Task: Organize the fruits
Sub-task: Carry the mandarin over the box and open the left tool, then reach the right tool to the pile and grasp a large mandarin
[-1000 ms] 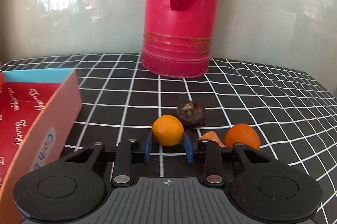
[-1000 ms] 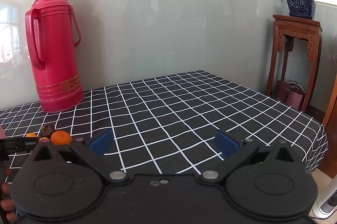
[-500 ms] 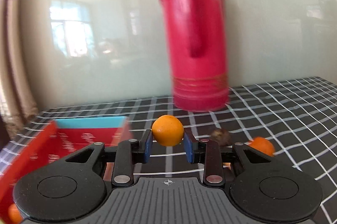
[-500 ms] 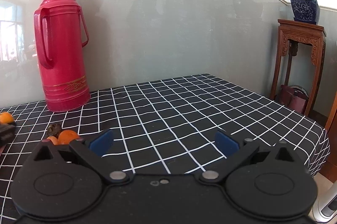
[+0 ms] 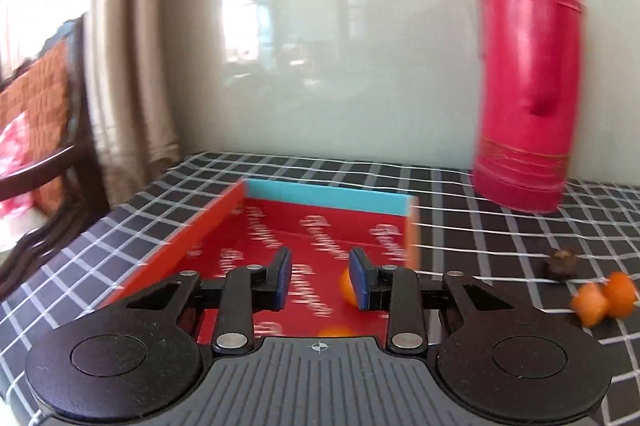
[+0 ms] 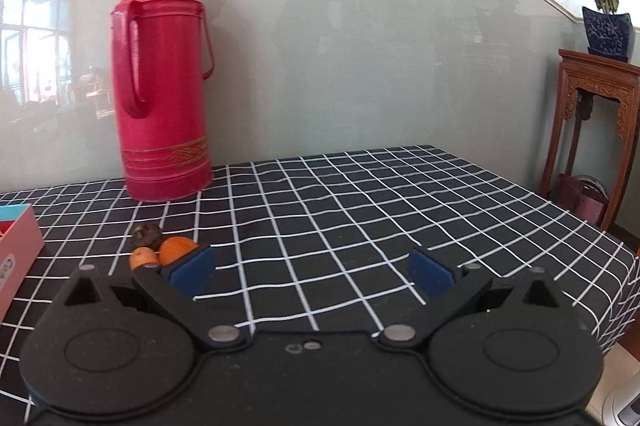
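While left gripper (image 5: 318, 276) hovered over red box (image 5: 192, 238), risk was a hasty swing clipping box wall and shoving box. Jaws narrowly apart, gripping nothing. Box held orange (image 5: 345, 286) beside right pad, a second orange shape nearer. Right gripper (image 6: 312, 272) gaped wide, empty. Loose fruits (image 6: 176, 250) lay on tablecloth (image 6: 360, 210).

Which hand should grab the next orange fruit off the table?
Probably the right gripper: its jaws are wide open and the orange fruits lie just past its fingertip. The left gripper hangs over the red box, with them off to the side.
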